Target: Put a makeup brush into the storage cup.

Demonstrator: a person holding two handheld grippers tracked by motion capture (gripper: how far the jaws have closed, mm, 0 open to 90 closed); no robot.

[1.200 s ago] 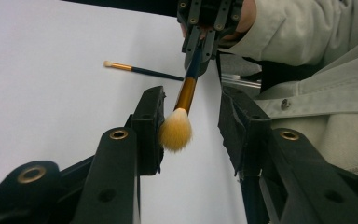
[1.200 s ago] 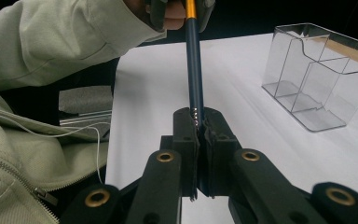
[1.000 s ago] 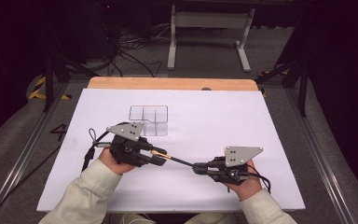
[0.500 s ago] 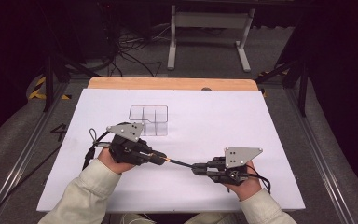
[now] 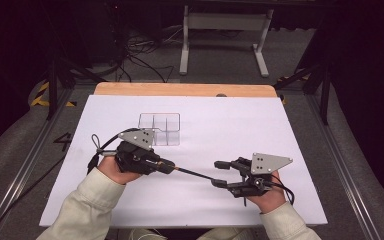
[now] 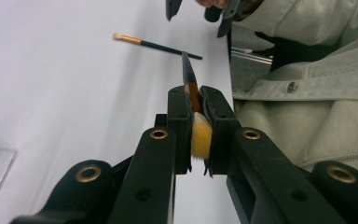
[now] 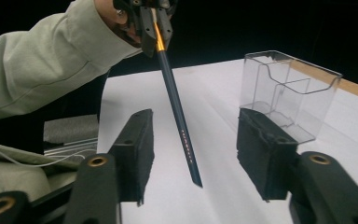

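A slim make-up brush (image 5: 195, 173) with a dark handle, gold ferrule and pale bristles hangs just above the white table sheet (image 5: 240, 125). My left gripper (image 5: 169, 167) is shut on its ferrule and bristles (image 6: 200, 135). The handle (image 7: 179, 121) runs on to the right and ends between the pads of my right gripper (image 5: 218, 173). Those jaws have just been opening, and they stand apart on either side of the handle tip without touching it. A second brush (image 6: 156, 45) lies flat on the sheet.
A clear plastic organiser with several compartments (image 5: 160, 129) stands on the sheet just beyond the left hand, seen close in the right gripper view (image 7: 284, 93). A wooden table edge (image 5: 180, 90) runs along the back. Cables and a metal stand lie on the floor behind.
The right gripper's jaws have opened off the brush handle, which they pinched before. The left gripper stays shut on the ferrule end. Both hands have hardly shifted.
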